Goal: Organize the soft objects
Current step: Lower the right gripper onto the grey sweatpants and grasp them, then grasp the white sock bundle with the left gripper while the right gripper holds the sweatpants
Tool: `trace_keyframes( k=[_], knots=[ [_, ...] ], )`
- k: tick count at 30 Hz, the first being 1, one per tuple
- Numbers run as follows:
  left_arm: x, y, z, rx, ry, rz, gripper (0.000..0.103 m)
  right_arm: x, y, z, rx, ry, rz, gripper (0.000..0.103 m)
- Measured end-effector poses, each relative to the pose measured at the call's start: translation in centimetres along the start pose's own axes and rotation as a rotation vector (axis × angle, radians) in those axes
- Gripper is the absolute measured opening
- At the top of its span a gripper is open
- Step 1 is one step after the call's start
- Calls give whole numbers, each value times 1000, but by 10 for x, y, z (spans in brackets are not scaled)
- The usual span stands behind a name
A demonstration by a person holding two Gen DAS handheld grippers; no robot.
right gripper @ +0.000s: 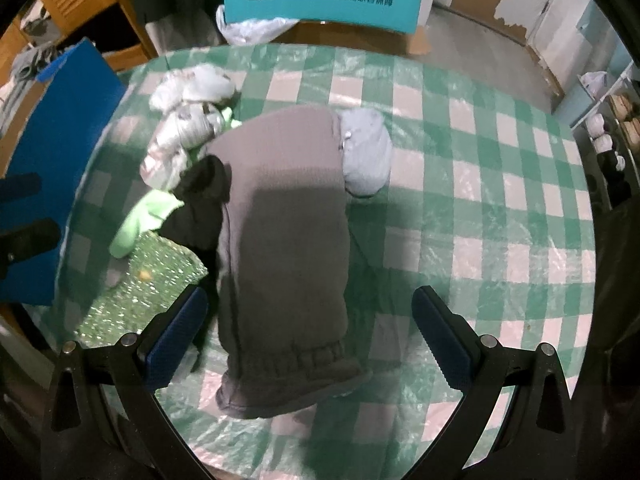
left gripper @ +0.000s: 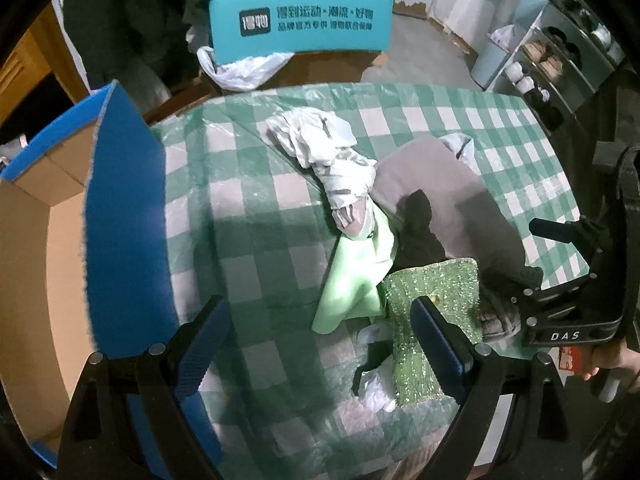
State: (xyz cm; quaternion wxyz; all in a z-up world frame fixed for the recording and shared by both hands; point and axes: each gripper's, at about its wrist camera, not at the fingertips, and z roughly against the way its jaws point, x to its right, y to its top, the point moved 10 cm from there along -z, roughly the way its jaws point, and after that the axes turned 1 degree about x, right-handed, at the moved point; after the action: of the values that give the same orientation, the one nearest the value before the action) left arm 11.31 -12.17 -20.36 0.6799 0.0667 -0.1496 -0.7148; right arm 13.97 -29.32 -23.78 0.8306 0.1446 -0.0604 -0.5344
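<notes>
A pile of soft things lies on the green checked table [right gripper: 480, 208]. A long grey garment [right gripper: 284, 240] stretches toward me, and its cuffed end lies between the fingers of my open right gripper [right gripper: 310, 336]. Beside it are a pale blue sock [right gripper: 366, 156], a black cloth [right gripper: 200, 204], a light green cloth [left gripper: 356, 276], a white patterned cloth [left gripper: 320, 148] and a glittery green scrub cloth [left gripper: 432, 312]. My left gripper [left gripper: 320, 340] is open above the tablecloth. Its right fingertip overlaps the glittery cloth, and nothing is held.
An open cardboard box [left gripper: 120, 200] with blue outer walls stands at the table's left edge. A teal chair back [left gripper: 300, 24] with a plastic bag is behind the table. Shelves with shoes [left gripper: 552, 64] stand at the far right. A hand [left gripper: 612, 360] holds the right gripper's handle.
</notes>
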Motion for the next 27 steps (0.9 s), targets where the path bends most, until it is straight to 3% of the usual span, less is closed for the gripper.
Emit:
trace_keyframes(
  k=[6, 8, 12, 16, 27],
  knots=[
    [-3, -1, -14, -29, 6, 6, 93, -4, -4, -18, -36, -10, 34, 101],
    [-4, 0, -17, -33, 2, 13, 93, -7, -5, -22, -46, 2, 49, 90],
    [-7, 5, -23, -39, -3, 35, 93, -14, -7, -25, -72, 56, 43, 56],
    [-9, 12, -29, -42, -17, 62, 93, -14, -1, -16, -49, 64, 35, 34],
    [-6, 31, -39, -46, 1, 86, 93, -4, 25, 22, 79, 49, 28, 25]
  ],
)
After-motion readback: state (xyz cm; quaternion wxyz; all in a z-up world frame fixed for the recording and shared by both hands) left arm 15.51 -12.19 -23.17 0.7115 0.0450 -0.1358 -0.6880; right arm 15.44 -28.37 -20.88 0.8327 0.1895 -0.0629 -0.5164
